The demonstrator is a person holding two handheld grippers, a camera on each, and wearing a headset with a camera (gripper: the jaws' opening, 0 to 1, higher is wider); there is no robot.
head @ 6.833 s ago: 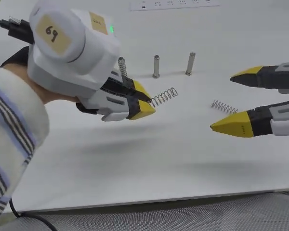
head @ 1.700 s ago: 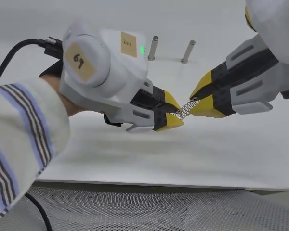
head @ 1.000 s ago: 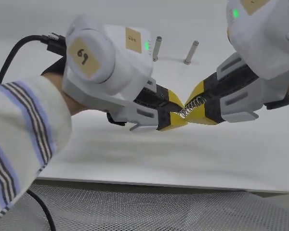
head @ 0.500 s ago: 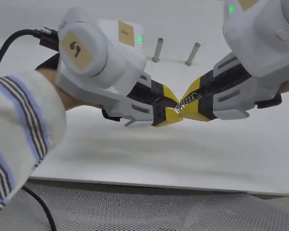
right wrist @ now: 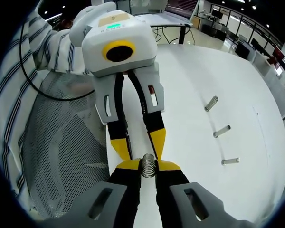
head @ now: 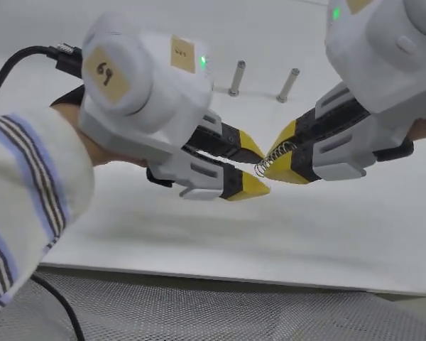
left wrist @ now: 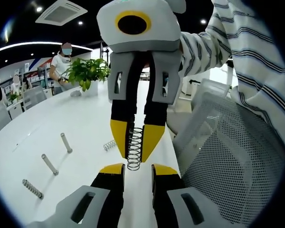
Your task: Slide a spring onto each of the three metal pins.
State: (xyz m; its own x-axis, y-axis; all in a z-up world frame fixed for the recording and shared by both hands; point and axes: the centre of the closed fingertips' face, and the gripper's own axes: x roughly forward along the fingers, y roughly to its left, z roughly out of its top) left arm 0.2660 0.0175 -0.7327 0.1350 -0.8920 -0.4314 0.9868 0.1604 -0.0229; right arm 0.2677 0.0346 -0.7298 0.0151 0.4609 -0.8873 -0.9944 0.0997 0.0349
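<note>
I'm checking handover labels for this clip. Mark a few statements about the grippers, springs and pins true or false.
1. The right gripper is shut on a small metal coil spring. True.
2. The left gripper also clamps that spring. False: its jaws stand open.
3. Every upright metal pin carries a spring. False: one pin does; the middle pin and far pin are bare.
4. Another loose spring lies on the white table. True.

Three metal pins [left wrist: 50,164], three springs [left wrist: 134,147]
</note>
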